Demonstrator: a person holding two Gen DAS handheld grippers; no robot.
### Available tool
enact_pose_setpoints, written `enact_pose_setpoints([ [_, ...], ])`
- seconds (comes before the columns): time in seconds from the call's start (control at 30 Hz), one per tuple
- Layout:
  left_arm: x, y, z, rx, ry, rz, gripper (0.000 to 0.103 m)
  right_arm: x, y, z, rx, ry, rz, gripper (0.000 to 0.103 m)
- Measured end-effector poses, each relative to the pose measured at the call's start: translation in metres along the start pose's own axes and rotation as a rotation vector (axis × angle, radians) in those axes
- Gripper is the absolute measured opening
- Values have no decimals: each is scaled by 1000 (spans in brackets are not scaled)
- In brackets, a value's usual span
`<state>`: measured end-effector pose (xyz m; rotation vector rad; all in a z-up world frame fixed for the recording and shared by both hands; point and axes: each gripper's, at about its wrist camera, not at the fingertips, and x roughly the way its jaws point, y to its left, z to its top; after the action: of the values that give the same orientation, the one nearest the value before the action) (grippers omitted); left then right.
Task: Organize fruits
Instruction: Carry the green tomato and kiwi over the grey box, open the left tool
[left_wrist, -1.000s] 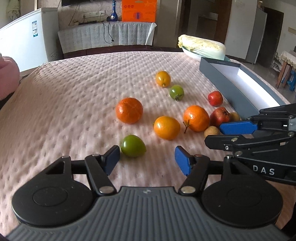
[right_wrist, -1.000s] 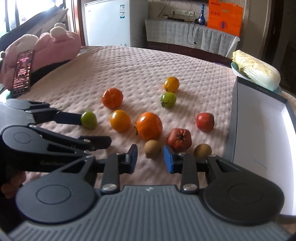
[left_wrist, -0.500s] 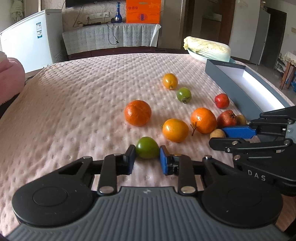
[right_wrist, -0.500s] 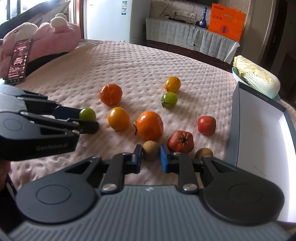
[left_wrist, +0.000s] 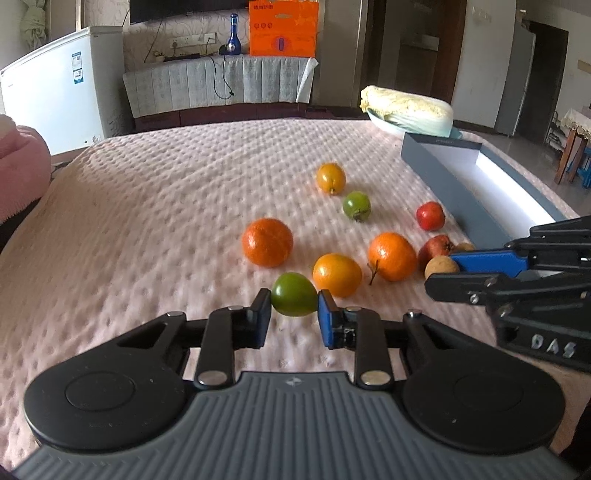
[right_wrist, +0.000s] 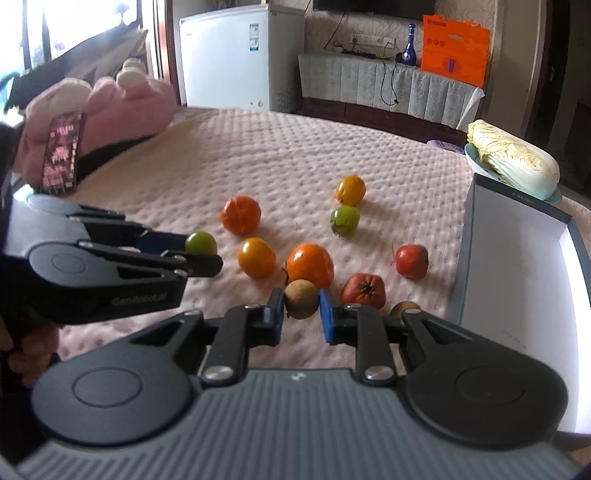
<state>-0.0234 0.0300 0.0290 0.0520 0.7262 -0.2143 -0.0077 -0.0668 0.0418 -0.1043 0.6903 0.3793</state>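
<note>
Above the pink blanket, left gripper and right gripper, open a second ago, now clamp a green fruit and a brown fruit, both lifted and ready for the box

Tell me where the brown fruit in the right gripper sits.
In the right wrist view the brown fruit is low centre, clamped in the right gripper, just in front of an orange and left of the red fruit.

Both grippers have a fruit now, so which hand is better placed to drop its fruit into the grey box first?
Right, probably. The right gripper, shut on the brown fruit, sits beside the grey box. The left gripper holds the green fruit farther away, with other fruits between.
</note>
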Motion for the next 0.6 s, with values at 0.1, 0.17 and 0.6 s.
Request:
enact_pose_setpoints([
  [0.1, -1, 0, 2, -5, -1, 8, 32, -7, -4, 2, 16, -21, 3, 24],
  [0.17, -3, -1, 3, -11, -5, 17, 32, -10, -6, 4, 20, -32, 9, 24],
  [0.6, -16, -23, 16, -4, -57, 12, 32, -33, -14, 5, 38, -87, 24, 24],
])
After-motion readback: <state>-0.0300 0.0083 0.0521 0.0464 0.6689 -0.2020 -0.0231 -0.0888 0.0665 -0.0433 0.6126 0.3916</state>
